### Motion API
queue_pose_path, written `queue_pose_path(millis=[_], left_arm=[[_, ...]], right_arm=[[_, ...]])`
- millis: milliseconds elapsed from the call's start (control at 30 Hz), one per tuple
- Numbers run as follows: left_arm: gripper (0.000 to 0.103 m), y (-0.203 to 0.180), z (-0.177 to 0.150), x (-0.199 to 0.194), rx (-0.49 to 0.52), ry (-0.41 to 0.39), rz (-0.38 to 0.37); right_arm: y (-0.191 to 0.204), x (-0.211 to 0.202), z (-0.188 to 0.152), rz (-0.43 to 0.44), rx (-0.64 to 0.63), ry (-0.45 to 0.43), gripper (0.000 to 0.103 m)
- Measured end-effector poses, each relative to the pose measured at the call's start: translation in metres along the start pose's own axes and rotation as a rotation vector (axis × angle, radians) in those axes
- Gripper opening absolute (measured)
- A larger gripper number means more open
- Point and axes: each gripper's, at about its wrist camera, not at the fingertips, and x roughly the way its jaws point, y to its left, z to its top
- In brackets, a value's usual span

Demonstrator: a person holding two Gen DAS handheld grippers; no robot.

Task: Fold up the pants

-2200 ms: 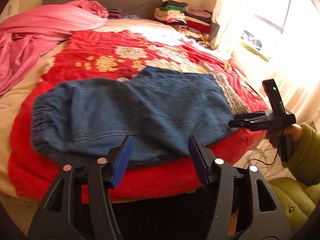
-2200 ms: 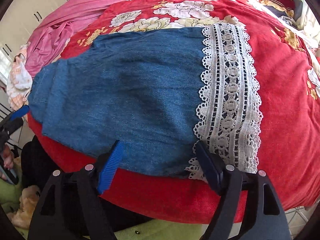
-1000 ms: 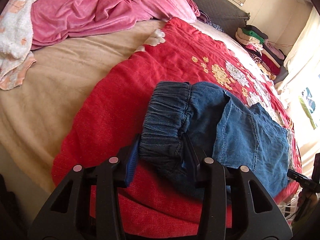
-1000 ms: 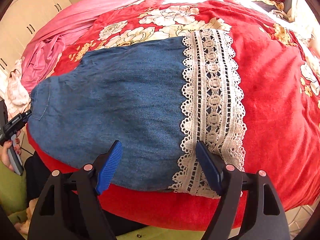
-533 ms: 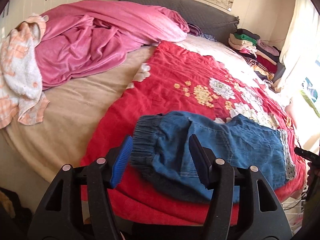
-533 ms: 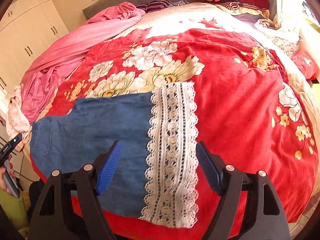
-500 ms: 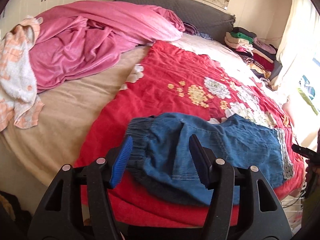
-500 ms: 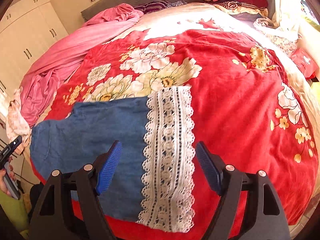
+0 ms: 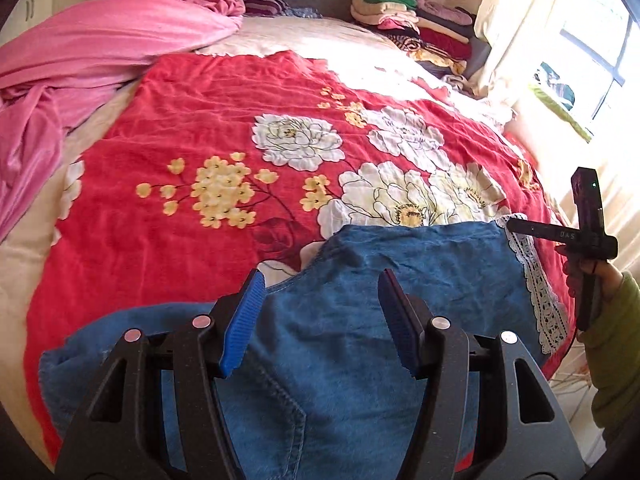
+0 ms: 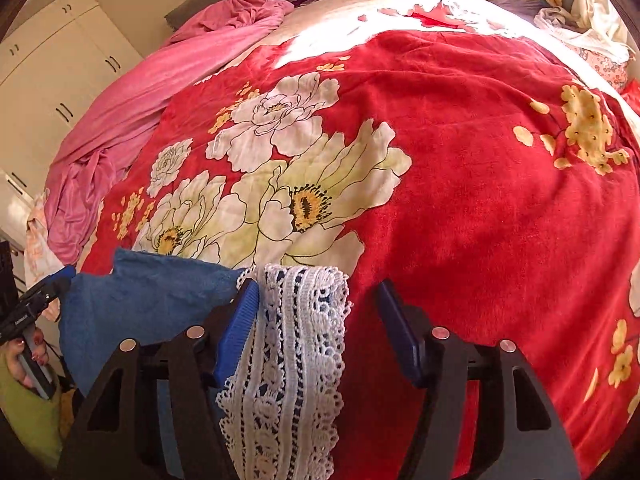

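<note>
The near part of the blue pants (image 9: 360, 360) runs behind the left gripper's (image 9: 320, 320) black frame and off the bottom edge of the left view; the lace hem (image 10: 296, 360) likewise leaves the bottom of the right view; the stacked clothes (image 9: 416, 28) at the bed's far right corner are too small to sort, perhaps folded shirts.

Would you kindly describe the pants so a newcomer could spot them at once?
Find the red floral blanket covering the bed. At its near edge lie the pants, blue denim. A white lace cuff sets them apart from the pink bedding and the folded stack.
</note>
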Motion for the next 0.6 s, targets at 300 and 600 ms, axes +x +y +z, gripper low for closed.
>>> queue_pose_path(millis=[300,600], left_arm=[[0.051,0.002,0.016,0.057,-0.041,0.106,-0.08],[0.035,0.001,0.015,0.083,-0.076,0.165,-0.21]], right_arm=[[-0.006,-0.002,-0.009,0.116,0.015,-0.036,0.036],[-0.008,0.002,-0.01,0.214,0.009,-0.03,0.033]])
